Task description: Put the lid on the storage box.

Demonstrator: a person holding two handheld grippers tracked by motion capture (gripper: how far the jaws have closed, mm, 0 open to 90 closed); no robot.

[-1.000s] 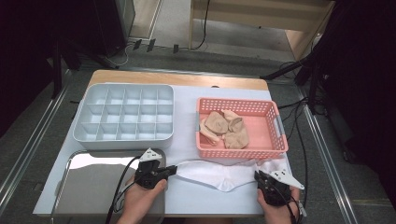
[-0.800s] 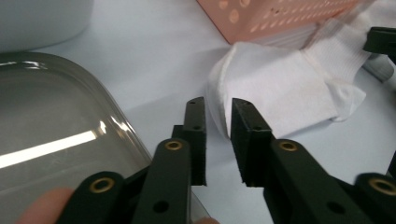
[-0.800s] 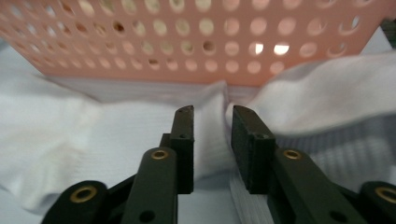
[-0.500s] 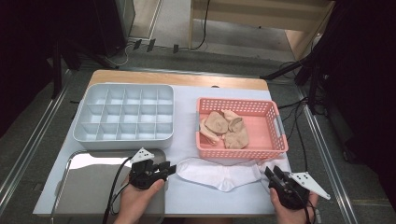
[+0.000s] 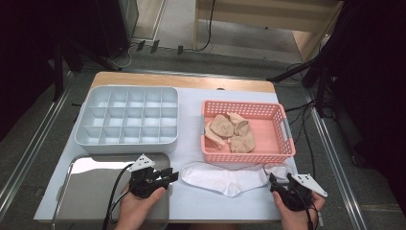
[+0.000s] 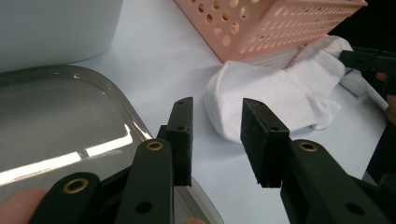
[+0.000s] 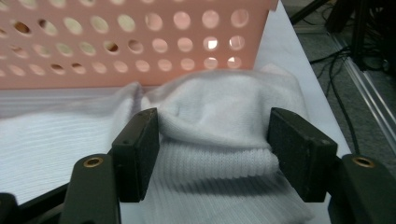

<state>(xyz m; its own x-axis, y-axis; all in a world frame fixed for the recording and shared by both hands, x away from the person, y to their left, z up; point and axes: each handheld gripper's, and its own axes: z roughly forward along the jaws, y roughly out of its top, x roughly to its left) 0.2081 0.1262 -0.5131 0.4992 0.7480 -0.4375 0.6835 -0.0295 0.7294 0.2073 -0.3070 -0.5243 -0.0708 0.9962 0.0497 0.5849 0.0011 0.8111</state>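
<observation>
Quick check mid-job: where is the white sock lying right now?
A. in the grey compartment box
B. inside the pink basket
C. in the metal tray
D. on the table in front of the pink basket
D: the white sock lies flat on the table sheet just in front of the pink basket, between the two grippers.

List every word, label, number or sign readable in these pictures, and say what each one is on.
None can be read: no print, label or number shows on the white sock, the pink basket, the grey divided box, the metal tray, the left gripper or the right gripper.
</observation>
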